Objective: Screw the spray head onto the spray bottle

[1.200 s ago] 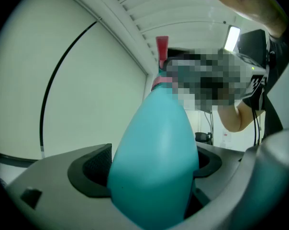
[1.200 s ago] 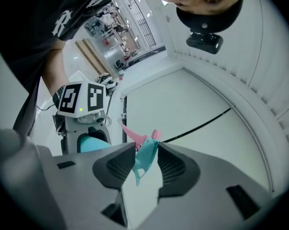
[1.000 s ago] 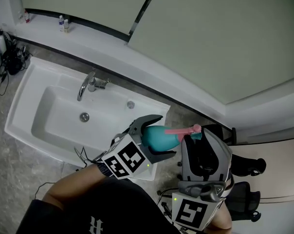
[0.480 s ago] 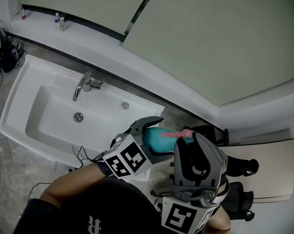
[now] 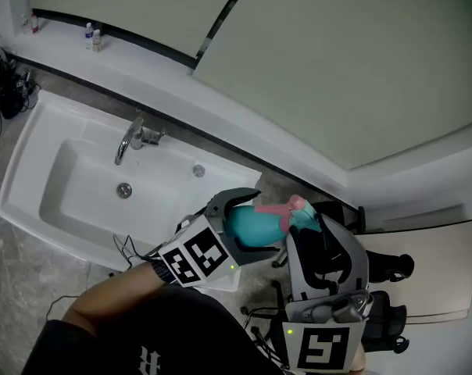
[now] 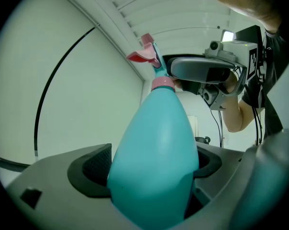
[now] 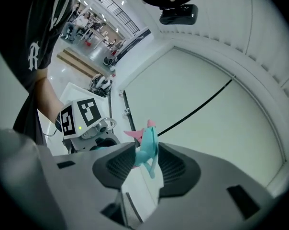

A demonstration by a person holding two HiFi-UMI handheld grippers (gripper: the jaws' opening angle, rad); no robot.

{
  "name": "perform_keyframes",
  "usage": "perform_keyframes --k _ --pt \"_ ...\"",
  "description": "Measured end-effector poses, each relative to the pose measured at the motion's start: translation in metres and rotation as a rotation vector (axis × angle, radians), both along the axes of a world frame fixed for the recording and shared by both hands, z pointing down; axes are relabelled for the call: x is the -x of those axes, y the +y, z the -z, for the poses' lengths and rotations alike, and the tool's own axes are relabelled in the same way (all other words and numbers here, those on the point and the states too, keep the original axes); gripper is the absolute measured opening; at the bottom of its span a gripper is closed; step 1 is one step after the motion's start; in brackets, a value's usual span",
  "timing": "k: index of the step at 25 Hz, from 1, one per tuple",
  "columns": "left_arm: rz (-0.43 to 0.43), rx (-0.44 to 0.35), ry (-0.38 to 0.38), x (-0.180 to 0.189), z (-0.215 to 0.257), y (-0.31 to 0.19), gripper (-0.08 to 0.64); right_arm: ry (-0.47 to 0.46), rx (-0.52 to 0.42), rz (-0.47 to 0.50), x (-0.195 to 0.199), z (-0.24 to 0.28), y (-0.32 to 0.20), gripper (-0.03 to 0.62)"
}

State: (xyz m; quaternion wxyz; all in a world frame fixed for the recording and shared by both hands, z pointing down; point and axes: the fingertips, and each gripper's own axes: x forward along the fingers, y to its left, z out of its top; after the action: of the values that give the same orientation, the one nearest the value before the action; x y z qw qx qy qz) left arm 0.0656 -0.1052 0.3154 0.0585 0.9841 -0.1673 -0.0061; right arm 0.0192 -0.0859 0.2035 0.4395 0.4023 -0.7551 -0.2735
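My left gripper [image 5: 255, 225] is shut on the body of a teal spray bottle [image 5: 248, 226], held in the air in front of the sink. In the left gripper view the bottle [image 6: 156, 166] fills the space between the jaws, with its pink collar [image 6: 162, 84] on the neck. The teal spray head with a pink trigger [image 5: 292, 208] sits on top of the neck. My right gripper [image 5: 308, 223] is shut on the spray head [image 7: 147, 145] from the right. In the right gripper view the left gripper [image 7: 84, 121] shows just beyond the spray head.
A white sink [image 5: 33, 201] with a chrome faucet [image 5: 134, 137] lies to the left below the grippers. Small bottles [image 5: 91, 36] stand on the far ledge, and cables [image 5: 1, 84] hang at the left edge. Black chair parts [image 5: 388, 268] sit at the right.
The right gripper has turned and shifted a little to the right with the spray head. The pink trigger points differently than before. The left gripper keeps its hold on the bottle.
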Motion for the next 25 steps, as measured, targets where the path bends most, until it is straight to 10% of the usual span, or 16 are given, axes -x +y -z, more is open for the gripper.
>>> perform_keyframes --k 5,13,25 --pt "-0.014 0.001 -0.013 0.003 -0.001 0.002 0.471 -0.326 0.098 -0.037 -0.010 0.018 0.005 0.144" --pt "-0.062 -0.005 0.030 0.016 0.018 0.003 0.471 -0.827 0.517 0.346 -0.025 0.022 0.015 0.144" --pt "-0.207 -0.020 0.036 0.008 0.037 0.031 0.471 -1.056 0.682 0.754 0.017 0.023 0.018 0.144"
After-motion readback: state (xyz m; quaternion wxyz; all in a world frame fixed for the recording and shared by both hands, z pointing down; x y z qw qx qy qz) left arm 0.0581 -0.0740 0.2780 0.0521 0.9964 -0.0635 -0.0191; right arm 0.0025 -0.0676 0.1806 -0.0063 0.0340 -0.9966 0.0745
